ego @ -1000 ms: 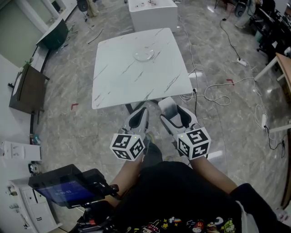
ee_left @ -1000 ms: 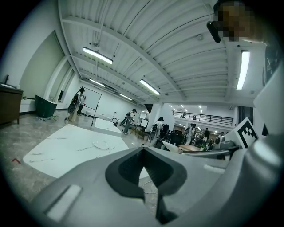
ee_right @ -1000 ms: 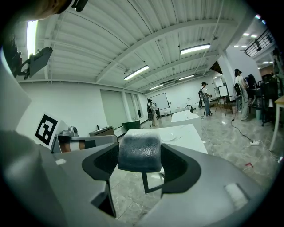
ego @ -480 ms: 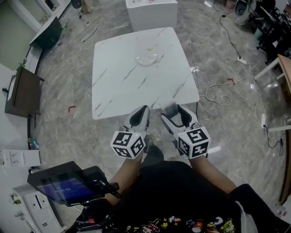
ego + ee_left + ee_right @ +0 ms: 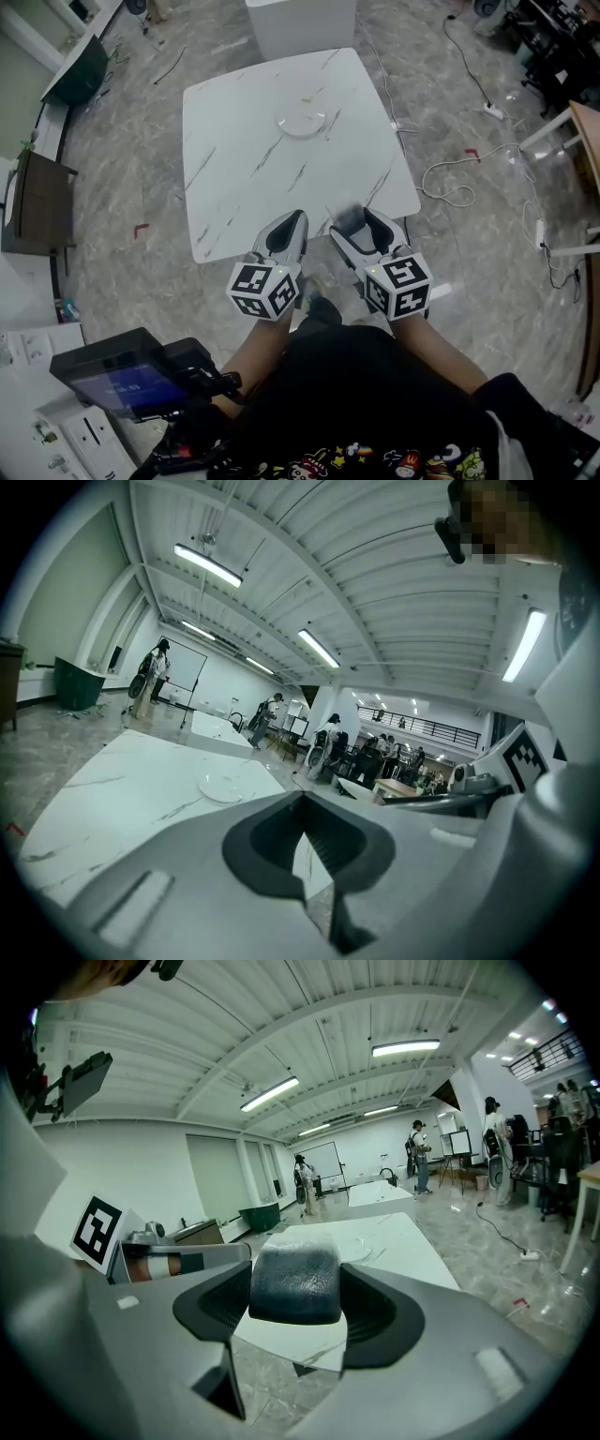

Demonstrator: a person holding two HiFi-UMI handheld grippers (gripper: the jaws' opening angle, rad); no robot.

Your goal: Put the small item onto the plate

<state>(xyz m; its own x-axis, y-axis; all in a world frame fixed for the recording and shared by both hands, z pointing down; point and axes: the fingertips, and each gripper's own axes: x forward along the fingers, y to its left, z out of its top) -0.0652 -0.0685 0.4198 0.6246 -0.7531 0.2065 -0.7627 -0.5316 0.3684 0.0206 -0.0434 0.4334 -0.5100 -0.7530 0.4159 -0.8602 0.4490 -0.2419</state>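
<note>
A clear glass plate (image 5: 301,122) rests on the far half of the white marble table (image 5: 234,187); the same plate (image 5: 221,787) shows small in the left gripper view. My right gripper (image 5: 354,222) hovers at the table's near edge, shut on a small dark grey rounded item (image 5: 294,1282) that fills the gap between its jaws. The item (image 5: 348,217) looks pale grey from the head view. My left gripper (image 5: 290,228) hangs beside it on the left, jaws closed together with nothing in them. Both grippers are well short of the plate.
A white cabinet (image 5: 300,23) stands beyond the table's far edge. Cables (image 5: 450,192) and a power strip (image 5: 494,111) lie on the floor to the right. A dark bench (image 5: 37,202) is at the left. Several people stand in the background of both gripper views.
The table and plate have drawn closer and lower in the head view as I moved forward. Both grippers now reach the table's near edge; their grips are unchanged.
</note>
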